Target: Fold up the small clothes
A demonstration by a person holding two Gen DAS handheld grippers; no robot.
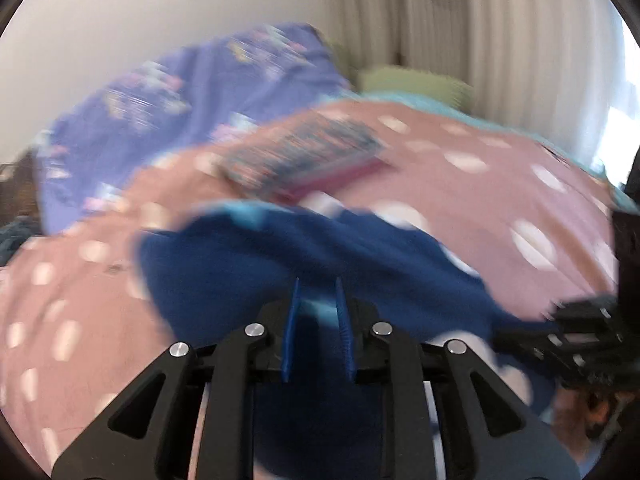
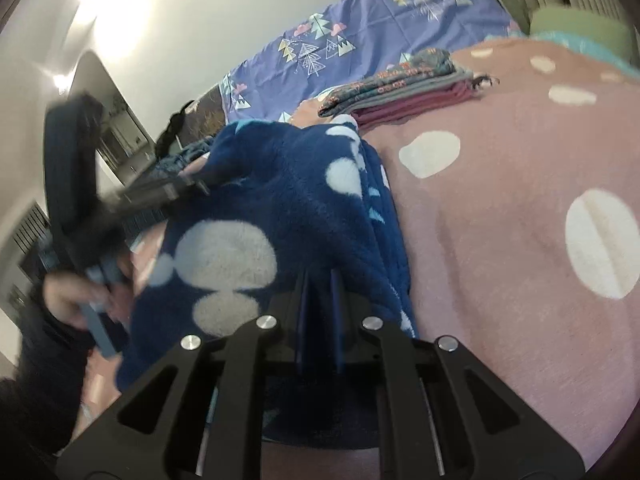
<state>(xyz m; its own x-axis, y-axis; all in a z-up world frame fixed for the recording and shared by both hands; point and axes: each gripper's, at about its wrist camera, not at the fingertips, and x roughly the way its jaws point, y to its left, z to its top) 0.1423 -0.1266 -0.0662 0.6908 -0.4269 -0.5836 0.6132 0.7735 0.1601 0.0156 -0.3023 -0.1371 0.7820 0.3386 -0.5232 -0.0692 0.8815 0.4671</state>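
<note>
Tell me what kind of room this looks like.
Probably a bedroom: a pink polka-dot blanket spread like a bed cover, a purple patterned sheet behind it, and a stack of folded clothes on top.

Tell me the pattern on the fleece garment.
Navy fleece garment with white dots, clearest in the right wrist view.

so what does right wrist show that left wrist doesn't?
Right wrist only: a hand gripping the left tongs' handle, and the garment's big white spots. Left wrist only: pale curtains. Both: the blue fleece garment pinched in both tongs, a folded clothes stack, the pink spotted blanket and the purple sheet.
</note>
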